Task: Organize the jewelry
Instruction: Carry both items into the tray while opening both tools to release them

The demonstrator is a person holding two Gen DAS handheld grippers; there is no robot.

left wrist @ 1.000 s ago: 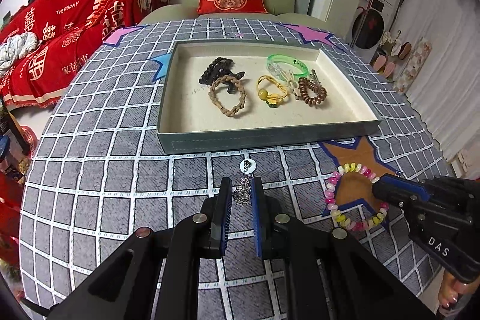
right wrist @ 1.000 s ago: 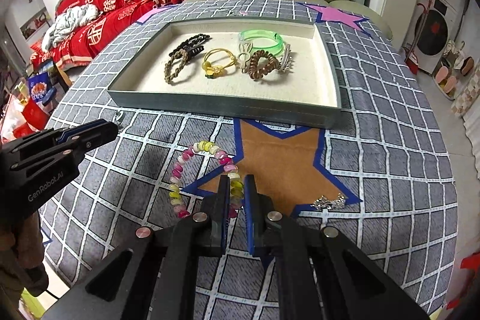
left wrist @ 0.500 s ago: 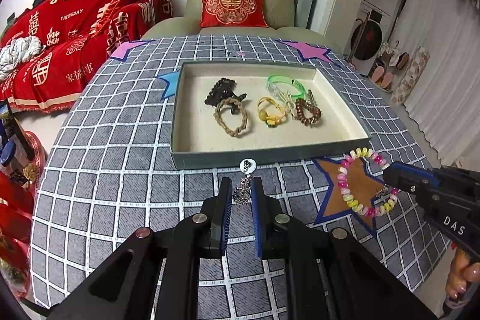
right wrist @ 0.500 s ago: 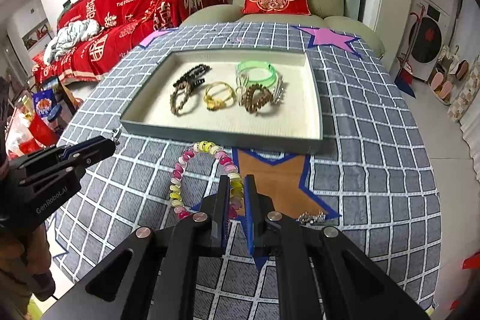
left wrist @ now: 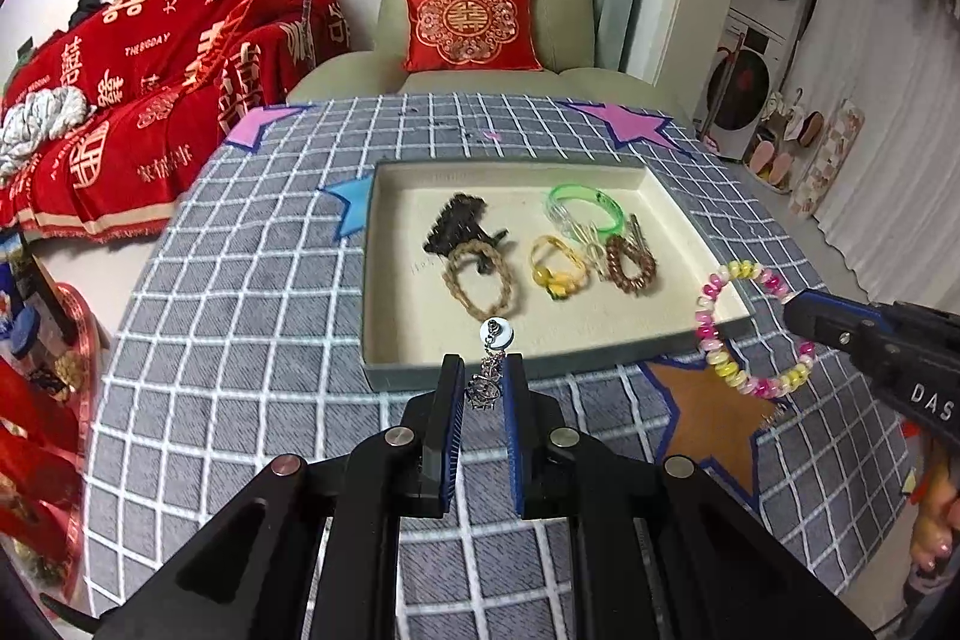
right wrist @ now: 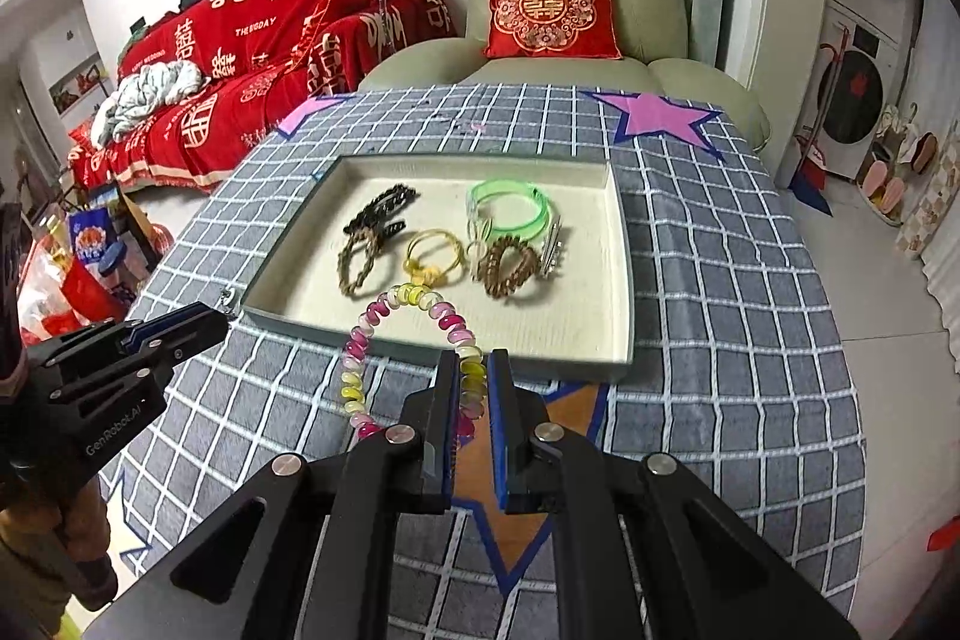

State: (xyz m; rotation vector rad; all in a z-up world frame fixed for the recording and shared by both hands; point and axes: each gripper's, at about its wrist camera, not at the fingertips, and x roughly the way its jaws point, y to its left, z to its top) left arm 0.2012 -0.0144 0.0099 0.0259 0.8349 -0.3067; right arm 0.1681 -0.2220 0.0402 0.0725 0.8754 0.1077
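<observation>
My left gripper [left wrist: 483, 381] is shut on a small silver charm with a white disc [left wrist: 493, 364], held above the cloth just before the tray's near wall. My right gripper [right wrist: 474, 381] is shut on a pink and yellow bead bracelet [right wrist: 366, 334], lifted near the tray's front edge; the bracelet also shows in the left wrist view [left wrist: 729, 322]. The cream-lined grey tray [left wrist: 396, 220] [right wrist: 618, 280] holds a black hair claw [left wrist: 459, 223], a braided brown ring [left wrist: 480, 274], a yellow bracelet [left wrist: 558, 268], a green bangle [left wrist: 585, 208] and a brown coil tie [left wrist: 630, 263].
The table has a grey checked cloth with coloured stars, an orange one [left wrist: 714, 412] under my right gripper. A silver piece lies on it [left wrist: 774, 418]. A green armchair with a red cushion [left wrist: 468, 22] stands behind, a red-covered sofa [left wrist: 150, 70] at left.
Both grippers have risen and moved toward the tray with their loads. The bead bracelet has left the orange star and now hangs at the tray's front right corner.
</observation>
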